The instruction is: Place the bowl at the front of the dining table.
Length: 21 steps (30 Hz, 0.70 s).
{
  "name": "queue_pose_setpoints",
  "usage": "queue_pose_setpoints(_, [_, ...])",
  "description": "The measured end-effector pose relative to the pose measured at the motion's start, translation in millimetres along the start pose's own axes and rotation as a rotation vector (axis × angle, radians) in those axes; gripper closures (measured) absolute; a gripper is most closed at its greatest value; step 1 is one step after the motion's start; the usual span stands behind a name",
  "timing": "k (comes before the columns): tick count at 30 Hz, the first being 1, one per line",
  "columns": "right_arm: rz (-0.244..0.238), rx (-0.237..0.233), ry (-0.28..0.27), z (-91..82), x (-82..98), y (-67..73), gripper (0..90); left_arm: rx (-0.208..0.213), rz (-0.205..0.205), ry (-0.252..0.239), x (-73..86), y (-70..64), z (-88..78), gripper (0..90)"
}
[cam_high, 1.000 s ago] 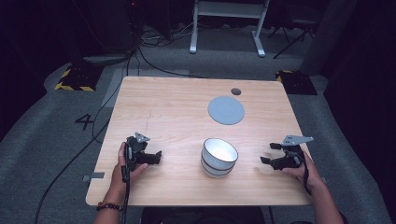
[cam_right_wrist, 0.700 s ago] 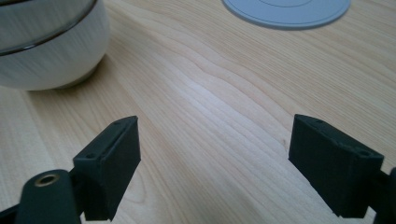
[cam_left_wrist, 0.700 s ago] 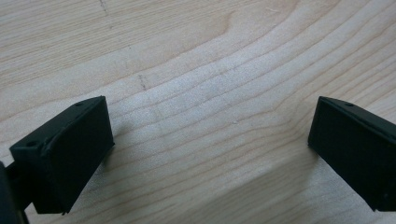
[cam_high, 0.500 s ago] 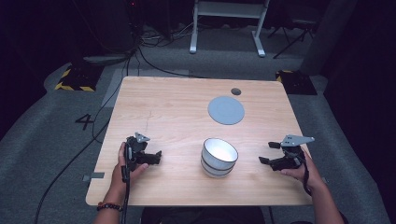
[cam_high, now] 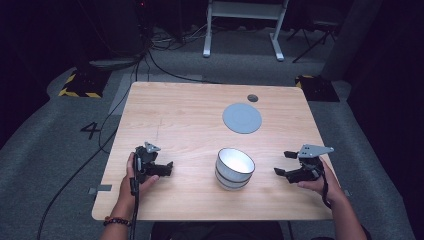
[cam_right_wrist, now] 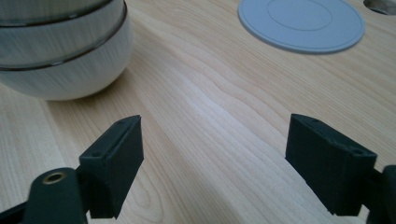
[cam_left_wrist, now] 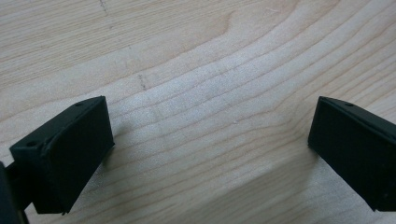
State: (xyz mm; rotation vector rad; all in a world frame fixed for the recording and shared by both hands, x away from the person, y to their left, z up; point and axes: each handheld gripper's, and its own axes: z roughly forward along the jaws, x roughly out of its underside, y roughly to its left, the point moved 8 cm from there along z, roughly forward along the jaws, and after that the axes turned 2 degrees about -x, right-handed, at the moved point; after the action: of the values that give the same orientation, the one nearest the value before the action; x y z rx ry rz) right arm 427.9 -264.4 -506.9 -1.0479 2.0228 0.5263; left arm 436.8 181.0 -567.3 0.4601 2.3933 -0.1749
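So there's a light wooden table in a dark room, grey carpet around it. Near the middle, toward the near edge, sits a stack of white bowls with thin dark bands round the outside. Looks like two nested, can't swear to the count. Farther back and a touch right is a flat grey round disc lying on the wood, and just beyond that a small dark round hole in the tabletop near the far edge.

Left tongs are held low over the table to the left of the bowls, well apart from them, pointing right toward them. In the left gripper view the two black jaws are spread wide with nothing but bare wood grain between them. There's a beaded bracelet on that wrist, and a cable trails from the gripper off the near edge.

Right tongs are on the right side of the bowls, pointing left at them, also clear of them. Grey three-cornered plate on top. In the right gripper view the jaws are spread wide too, empty, with the bowl stack off at upper left and the grey disc farther back at upper right.

On the floor: a black-and-yellow striped block far left, a "4" marking on the carpet, and a white stand beyond the table.
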Motion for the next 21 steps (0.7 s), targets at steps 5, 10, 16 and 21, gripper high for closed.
queue_pose_setpoints(5, [-0.014, -0.012, -0.018, -0.8, -6.6, 3.9, 19.4, 0.001, 0.001, 0.001, 0.0, 0.0, 0.0, 0.1])
queue_pose_setpoints(10, [-0.042, -0.042, -0.015, 1.4, -11.9, 11.9, 22.2, -0.005, 0.002, 0.000, 0.1, 0.5, -0.3, 0.1])
queue_pose_setpoints(16, [-0.077, -0.058, -0.004, 8.7, -18.1, 21.0, 21.6, -0.006, 0.002, 0.001, 0.1, 0.6, -0.3, 0.1])
queue_pose_setpoints(21, [-0.103, -0.091, -0.001, 15.5, -26.7, 35.1, 21.5, -0.005, 0.002, 0.001, 0.2, 0.4, -0.4, 0.1])
